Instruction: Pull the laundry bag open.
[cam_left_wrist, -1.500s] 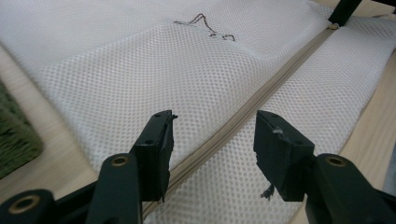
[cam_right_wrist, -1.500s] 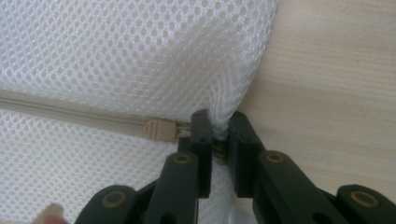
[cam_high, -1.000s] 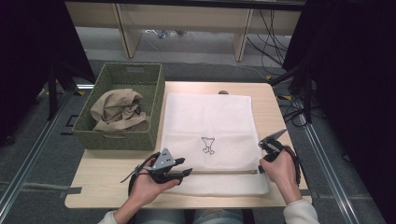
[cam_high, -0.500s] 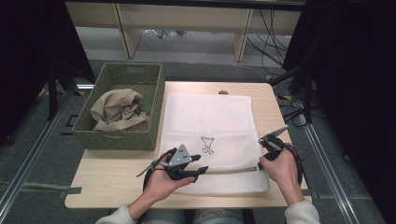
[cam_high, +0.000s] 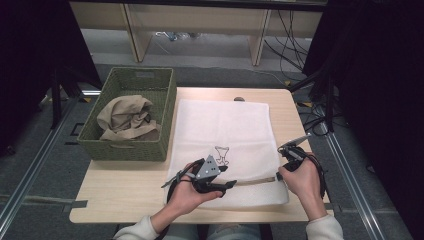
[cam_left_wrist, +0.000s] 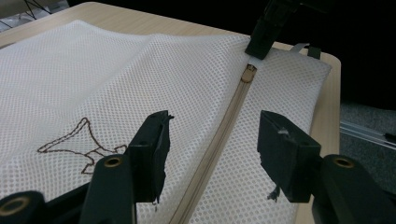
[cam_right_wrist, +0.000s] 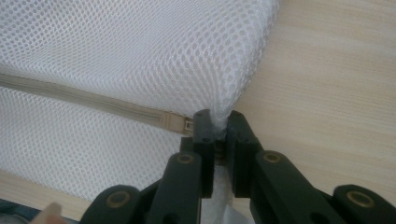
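A white mesh bag with a brown stitched figure lies flat on the table. A beige zipper runs along its near side, and its pull sits by the right end. My left gripper hovers just over the zipper; its jaws have just been opening and straddle it with nothing pinched. In the high view the left gripper is at the bag's front middle. My right gripper is shut on the mesh bag at its corner beside the zipper's end, and it also shows as the right gripper at the bag's right front.
A green woven basket stands at the table's left with a crumpled beige cloth in it. Bare wooden tabletop lies in front of the basket. Cables run over the floor behind the table.
My left gripper has slid to the right along the bag's front, toward the right hand, and its jaws stand wider. The right gripper has kept its place and grip.
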